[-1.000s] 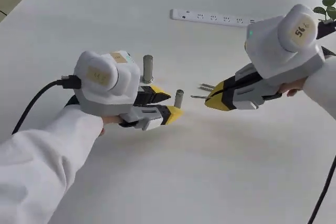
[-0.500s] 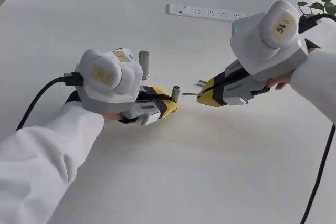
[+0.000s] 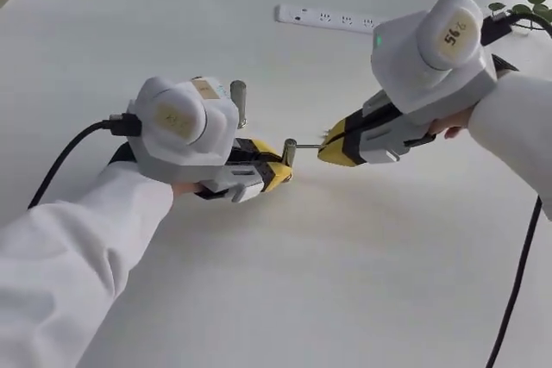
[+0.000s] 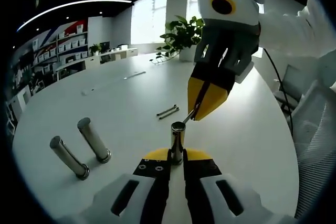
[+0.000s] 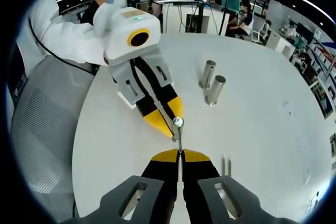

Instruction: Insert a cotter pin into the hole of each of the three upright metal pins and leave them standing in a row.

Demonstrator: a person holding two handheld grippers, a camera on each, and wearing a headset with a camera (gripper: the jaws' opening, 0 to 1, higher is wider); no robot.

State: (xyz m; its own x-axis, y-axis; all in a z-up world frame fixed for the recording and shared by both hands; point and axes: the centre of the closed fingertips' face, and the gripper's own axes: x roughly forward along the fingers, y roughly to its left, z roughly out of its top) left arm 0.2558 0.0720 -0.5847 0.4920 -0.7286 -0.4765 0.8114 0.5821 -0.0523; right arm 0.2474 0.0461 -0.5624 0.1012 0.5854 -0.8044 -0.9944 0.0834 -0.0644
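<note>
Two cotter pins (image 4: 167, 110), left gripper view

Where the cotter pin (image 4: 189, 115) meets the metal pin (image 4: 177, 140) is too small to tell.

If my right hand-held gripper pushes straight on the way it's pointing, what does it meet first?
The cotter pin in the right hand-held gripper would likely meet the top of the metal pin clamped in the left hand-held gripper. Whether it's aligned with the hole is unclear.
</note>
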